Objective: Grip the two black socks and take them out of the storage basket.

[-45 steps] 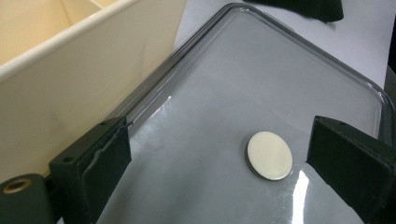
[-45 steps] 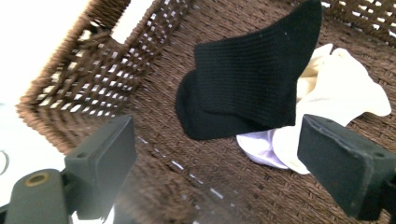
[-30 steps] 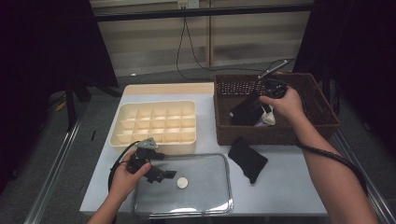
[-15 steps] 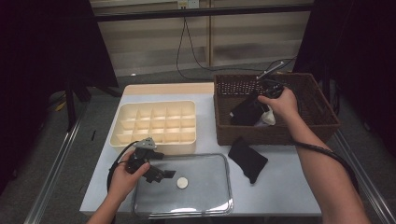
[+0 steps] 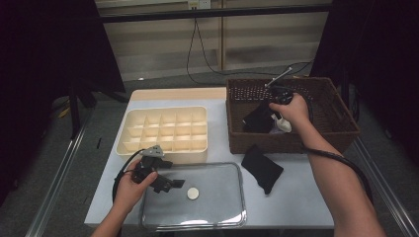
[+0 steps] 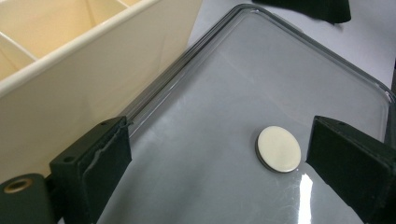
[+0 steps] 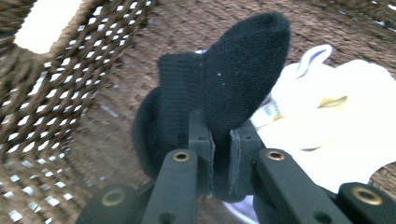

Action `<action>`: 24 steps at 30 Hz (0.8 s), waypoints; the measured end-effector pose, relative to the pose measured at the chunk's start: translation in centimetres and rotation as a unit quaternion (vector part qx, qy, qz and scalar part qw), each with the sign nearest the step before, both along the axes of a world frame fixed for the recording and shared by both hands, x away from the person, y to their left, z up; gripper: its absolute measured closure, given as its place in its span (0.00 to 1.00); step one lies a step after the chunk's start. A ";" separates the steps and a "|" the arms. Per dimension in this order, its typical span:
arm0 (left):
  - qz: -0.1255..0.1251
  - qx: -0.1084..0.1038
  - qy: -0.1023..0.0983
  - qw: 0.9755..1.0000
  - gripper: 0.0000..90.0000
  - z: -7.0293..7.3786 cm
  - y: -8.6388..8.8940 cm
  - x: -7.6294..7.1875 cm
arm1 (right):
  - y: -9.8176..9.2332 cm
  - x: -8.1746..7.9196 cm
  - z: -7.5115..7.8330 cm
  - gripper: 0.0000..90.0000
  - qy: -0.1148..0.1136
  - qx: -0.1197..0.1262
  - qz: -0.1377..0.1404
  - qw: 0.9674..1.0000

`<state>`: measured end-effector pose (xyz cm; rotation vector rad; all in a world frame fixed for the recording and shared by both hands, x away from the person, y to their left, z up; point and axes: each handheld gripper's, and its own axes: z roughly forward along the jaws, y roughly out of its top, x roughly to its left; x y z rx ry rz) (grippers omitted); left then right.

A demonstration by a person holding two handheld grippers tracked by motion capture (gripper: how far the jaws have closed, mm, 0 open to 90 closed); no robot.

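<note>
A pale grey counter (image 5: 296,197) stood at the centre of the high view, with a strip of light wood along its far edge. Beyond it, a wall of pale horizontal slats (image 5: 163,49) filled the upper middle of the frame, crossed by a dark rail (image 5: 212,11). A black cable (image 5: 197,44) hung down from a socket at the top edge. Black curtains (image 5: 44,49) closed off the upper left and upper right. The floor (image 5: 59,182) was grey, with metal rails (image 5: 54,187) running along both lower sides.
</note>
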<state>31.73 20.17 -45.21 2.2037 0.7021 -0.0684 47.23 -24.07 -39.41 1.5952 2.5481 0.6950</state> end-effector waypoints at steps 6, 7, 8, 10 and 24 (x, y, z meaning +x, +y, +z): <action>-0.003 0.004 0.002 1.000 0.07 0.0 -0.1 -0.1 | 0.1 -1.0 2.0 0.92 -0.003 -0.001 0.017 1.000; -0.003 0.009 0.004 1.000 0.07 0.0 -0.1 -0.1 | 0.1 -1.3 2.4 0.92 0.001 0.005 0.014 1.000; -0.003 0.005 0.004 1.000 0.07 0.0 -0.1 -0.1 | 0.0 -1.5 2.8 0.92 -0.004 0.009 0.017 1.000; -0.003 0.008 0.004 1.000 0.07 0.0 -0.1 -0.1 | -0.2 -1.9 3.6 0.92 -0.004 0.014 0.018 1.000; -0.008 0.002 0.002 1.000 0.07 0.1 -0.4 -0.4 | -0.9 -4.4 8.5 0.92 -0.006 0.013 0.026 1.000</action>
